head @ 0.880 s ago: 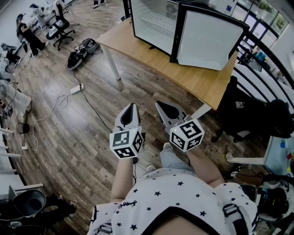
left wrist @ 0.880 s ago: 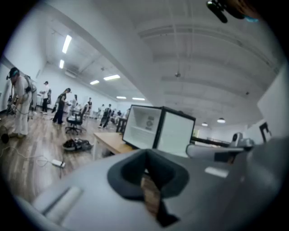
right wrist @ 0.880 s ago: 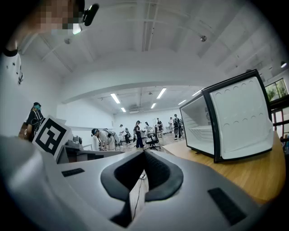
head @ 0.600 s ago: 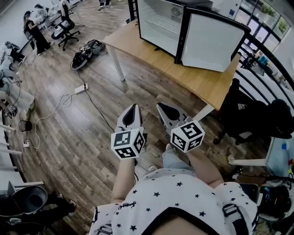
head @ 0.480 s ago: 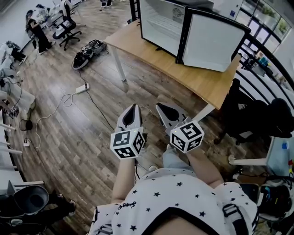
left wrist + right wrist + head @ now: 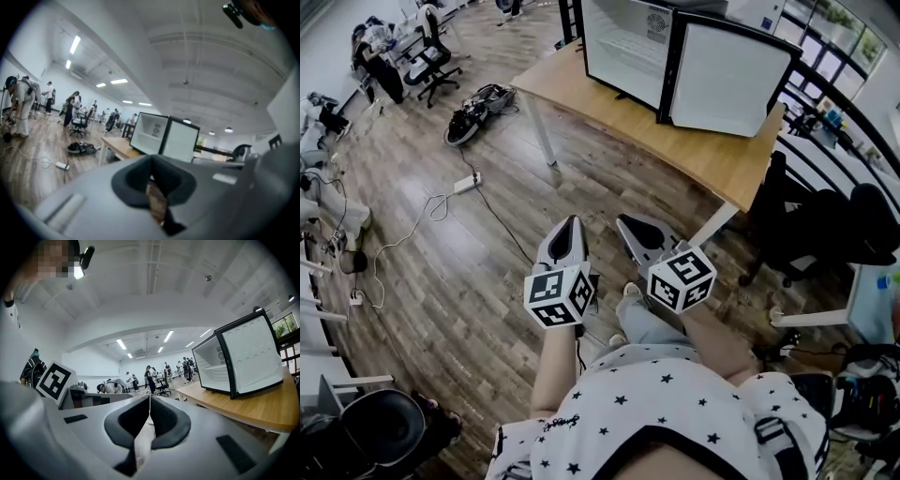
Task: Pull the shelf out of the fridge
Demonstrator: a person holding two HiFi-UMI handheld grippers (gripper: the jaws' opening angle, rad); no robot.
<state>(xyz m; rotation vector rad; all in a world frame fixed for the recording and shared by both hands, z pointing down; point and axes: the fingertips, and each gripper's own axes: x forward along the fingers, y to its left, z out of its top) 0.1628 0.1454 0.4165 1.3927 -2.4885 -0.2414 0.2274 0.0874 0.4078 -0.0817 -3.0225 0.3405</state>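
Note:
A small fridge (image 6: 628, 42) with a black frame stands on a wooden table (image 6: 694, 155) at the top of the head view, far ahead of both grippers. Its door (image 6: 727, 80) is swung open to the right. A white shelf (image 6: 221, 368) shows inside it in the right gripper view. My left gripper (image 6: 570, 223) and right gripper (image 6: 624, 225) are held side by side in front of the person's body, above the wood floor. Both are shut with nothing between their jaws. The left gripper view shows the fridge (image 6: 152, 133) beyond the left gripper (image 6: 151, 159), and the right gripper (image 6: 149, 399) points past the table's left side.
A power strip (image 6: 465, 182) with a trailing cable and a dark bag (image 6: 473, 111) lie on the floor at left. Office chairs (image 6: 427, 56) and people are at the far left. A black railing (image 6: 839, 112) and a dark chair (image 6: 811, 234) are on the right.
The head view has drifted a little, so the table and fridge sit slightly differently in frame. A foot has come forward beneath the right gripper. Both grippers keep their pose, shut.

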